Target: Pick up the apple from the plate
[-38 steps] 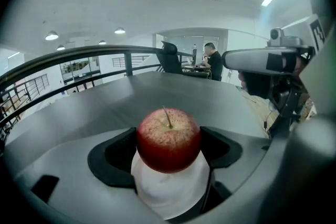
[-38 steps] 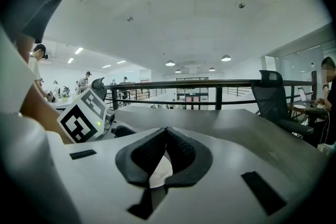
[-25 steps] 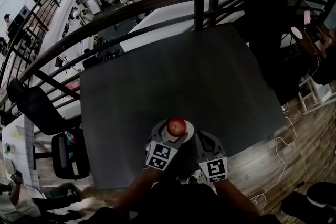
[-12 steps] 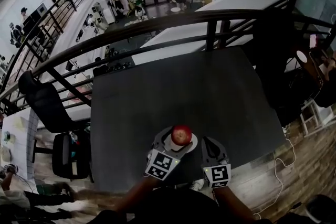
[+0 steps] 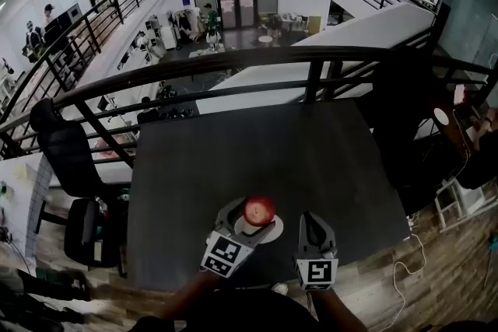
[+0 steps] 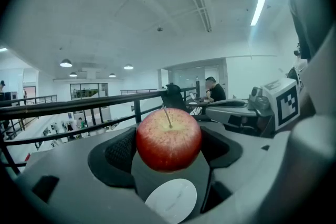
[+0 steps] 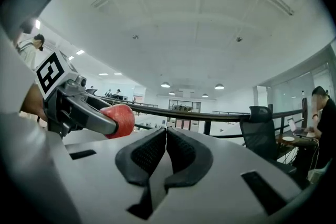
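Observation:
A red apple is held above a small white plate near the front edge of the dark table. My left gripper is shut on the apple, its black pads pressing both sides; the plate shows below, clear of the fruit. My right gripper rests just right of the plate, shut with its pads touching and nothing between them. From the right gripper view the apple shows at the left in the other gripper.
A black railing runs along the table's far edge, with a drop to a lower floor beyond. A black office chair stands left of the table. White cables lie on the wooden floor at the right.
The apple has come up a little off the plate in my left gripper. The head view has tilted up and brightened. The right gripper stays beside the plate.

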A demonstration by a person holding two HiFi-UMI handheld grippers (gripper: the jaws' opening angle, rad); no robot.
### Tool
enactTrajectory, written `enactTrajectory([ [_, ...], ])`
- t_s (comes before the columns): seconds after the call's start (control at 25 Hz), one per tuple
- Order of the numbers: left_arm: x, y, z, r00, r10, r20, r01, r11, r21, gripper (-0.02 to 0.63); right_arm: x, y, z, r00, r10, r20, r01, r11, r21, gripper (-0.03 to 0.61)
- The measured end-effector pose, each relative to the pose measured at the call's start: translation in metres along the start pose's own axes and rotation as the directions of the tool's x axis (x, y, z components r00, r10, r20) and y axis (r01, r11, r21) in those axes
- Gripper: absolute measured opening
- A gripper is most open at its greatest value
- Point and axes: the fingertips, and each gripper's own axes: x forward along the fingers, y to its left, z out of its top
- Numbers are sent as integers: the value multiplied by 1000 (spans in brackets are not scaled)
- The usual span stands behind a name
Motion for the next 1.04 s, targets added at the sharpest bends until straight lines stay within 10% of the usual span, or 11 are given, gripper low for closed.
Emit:
enactTrajectory([
  [1.04, -21, -7, 5, 997, -34, 62, 33, 999, 22, 385, 1, 24, 16, 998, 31, 47, -30, 999, -19, 23],
])
